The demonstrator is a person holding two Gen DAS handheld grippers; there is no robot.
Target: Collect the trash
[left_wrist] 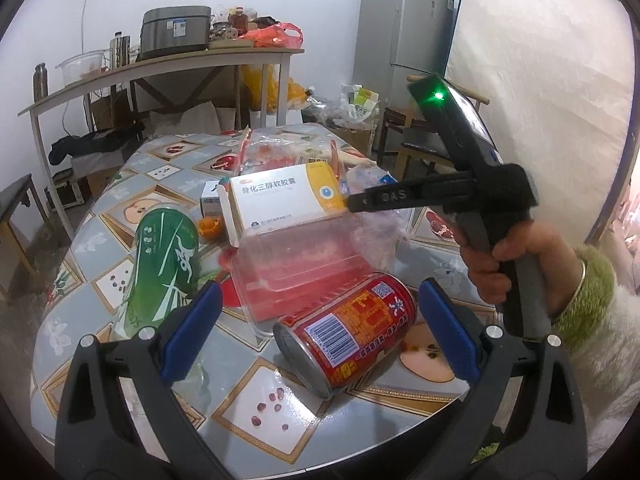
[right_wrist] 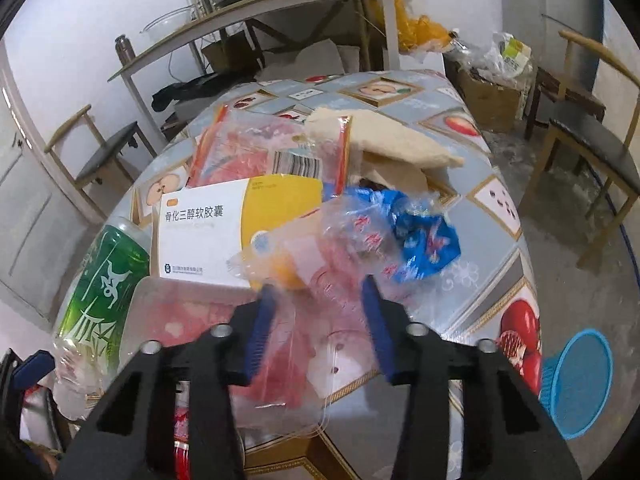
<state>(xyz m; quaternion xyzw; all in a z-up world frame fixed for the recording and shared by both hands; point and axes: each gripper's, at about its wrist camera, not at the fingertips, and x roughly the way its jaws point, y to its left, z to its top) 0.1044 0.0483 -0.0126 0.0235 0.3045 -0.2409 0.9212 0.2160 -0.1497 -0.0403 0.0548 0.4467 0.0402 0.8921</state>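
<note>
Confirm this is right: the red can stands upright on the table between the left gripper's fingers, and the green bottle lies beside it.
Not quite. The red can is not upright: it lies on its side on the table, its end toward the camera, as the left wrist view shows. The rest holds: it sits between the left gripper's open fingers, with the green bottle lying beside it.
</note>
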